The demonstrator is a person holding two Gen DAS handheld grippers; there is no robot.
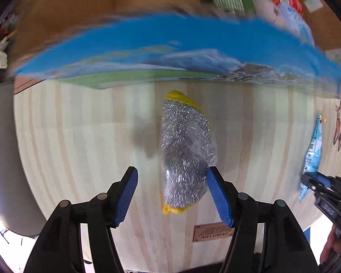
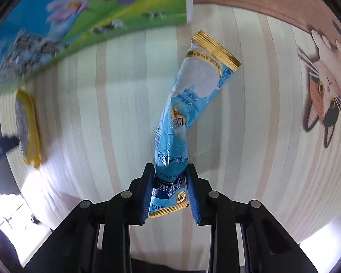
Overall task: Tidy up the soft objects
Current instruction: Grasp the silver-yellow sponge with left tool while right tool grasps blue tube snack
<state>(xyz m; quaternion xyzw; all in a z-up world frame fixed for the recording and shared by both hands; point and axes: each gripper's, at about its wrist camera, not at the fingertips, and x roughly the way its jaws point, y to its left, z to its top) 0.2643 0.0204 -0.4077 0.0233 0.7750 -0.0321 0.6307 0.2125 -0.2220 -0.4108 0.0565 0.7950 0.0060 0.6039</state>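
Left wrist view: left gripper (image 1: 172,193) released, jaws spread either side of the scouring pad (image 1: 185,152), right pad touching its edge, left pad clear of it; not gripped. Scouring pad: silver metallic mesh, glittering, over a yellow sponge backing, oval, flat on the pale striped wooden bench (image 1: 79,147). Beyond it, a cardboard box (image 1: 159,45) with a blue printed side, already carrying soft items, blurred. Judged early-stage: pad not yet lifted. Right wrist view: right gripper (image 2: 170,193) clenched on the lower end of the blue pouch (image 2: 188,104), a slim, crinkled glossy film sachet with gold crimped seals, bent at mid-length. Pouch apparently raised off the bench, near the box; transfer not yet done. Cat-print mat (image 2: 325,86) at right.
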